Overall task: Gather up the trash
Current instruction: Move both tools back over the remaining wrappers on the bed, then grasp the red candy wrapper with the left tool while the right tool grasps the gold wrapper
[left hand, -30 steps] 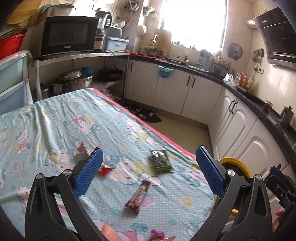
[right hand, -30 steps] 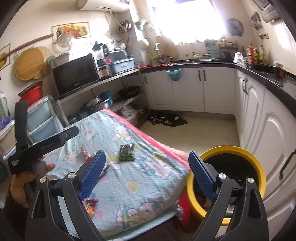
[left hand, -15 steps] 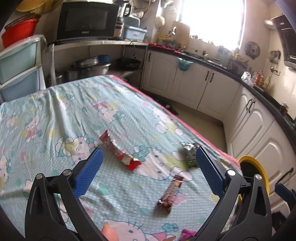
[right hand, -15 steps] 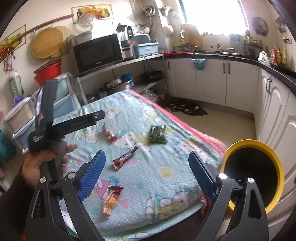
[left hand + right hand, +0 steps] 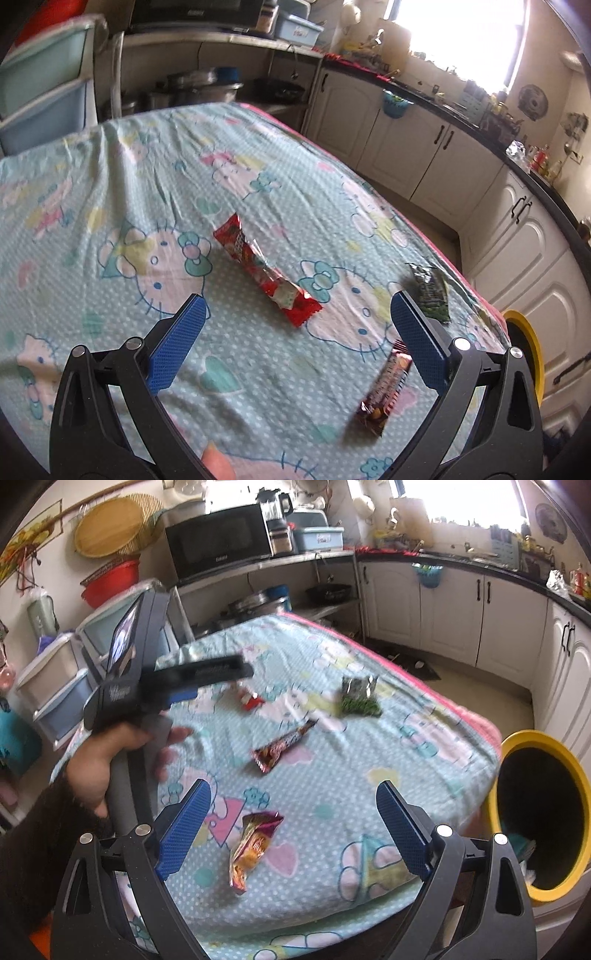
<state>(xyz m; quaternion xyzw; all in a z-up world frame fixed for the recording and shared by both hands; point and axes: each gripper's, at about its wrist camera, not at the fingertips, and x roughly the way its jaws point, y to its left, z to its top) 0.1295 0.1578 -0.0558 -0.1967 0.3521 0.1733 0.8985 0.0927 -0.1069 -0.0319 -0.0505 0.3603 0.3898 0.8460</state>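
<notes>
Both grippers, left (image 5: 297, 310) and right (image 5: 293, 795), gape empty. Red wrapper (image 5: 264, 273) lies at my left's 12 o'clock on the cloth (image 5: 147, 177). Looks light, crinkly, slippery; I'd pinch mid-length.

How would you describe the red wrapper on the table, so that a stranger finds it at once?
Start from the table under the blue cartoon-cat cloth. Near its middle, ahead of the open left tongs, lies a long red wrapper, partly clear and crumpled. The dark green packet and the brown bar wrapper lie nearer the yellow bin; it alone is bright red.
</notes>
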